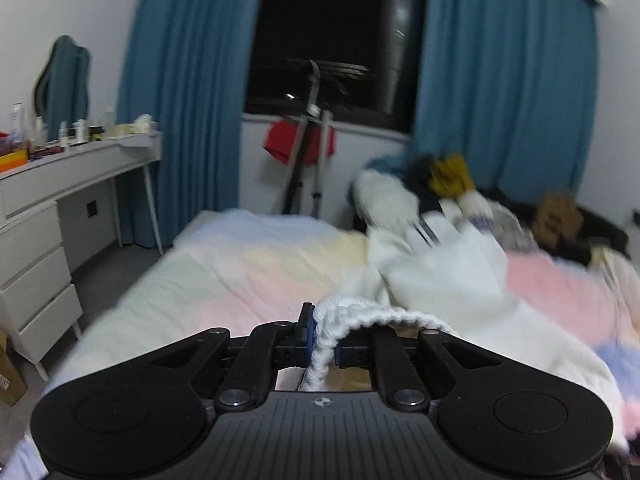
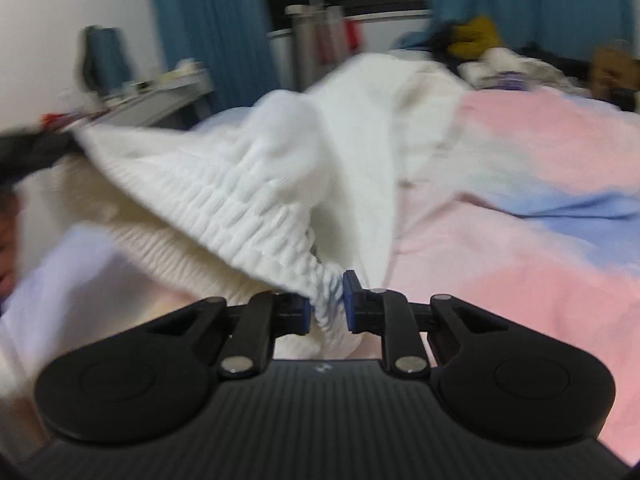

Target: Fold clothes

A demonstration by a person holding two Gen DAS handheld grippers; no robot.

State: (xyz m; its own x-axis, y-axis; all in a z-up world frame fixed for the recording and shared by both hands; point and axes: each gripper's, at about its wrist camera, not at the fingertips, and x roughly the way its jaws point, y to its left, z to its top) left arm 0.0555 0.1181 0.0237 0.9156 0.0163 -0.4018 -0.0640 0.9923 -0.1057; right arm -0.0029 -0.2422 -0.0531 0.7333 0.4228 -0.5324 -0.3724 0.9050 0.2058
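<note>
- Left gripper [image 1: 324,334]: jaws clamped on the ribbed, elasticated edge of a white knit garment [image 1: 440,276]; the cloth bunches between the blue pads and arches off toward 2 o'clock.
- Right gripper [image 2: 326,306]: jaws pinched on the same ribbed band, cloth filling the gap between the pads.
- Right wrist view: the band runs taut from the right gripper up toward 10 o'clock, where the dark, blurred shape at the frame edge is probably the left gripper. Judgement: gripping two points on one hem lets the garment be spread and straightened before folding.
- Garment position: lifted at the held edge, the rest trailing onto the bed [image 1: 240,264] with pastel pink, blue and cream cover.
- A pile of other clothes [image 1: 448,176] sits at 1 o'clock by the curtains [image 1: 188,80], well apart.
- Both views motion-blurred; finer detail of the garment cannot be told.
</note>
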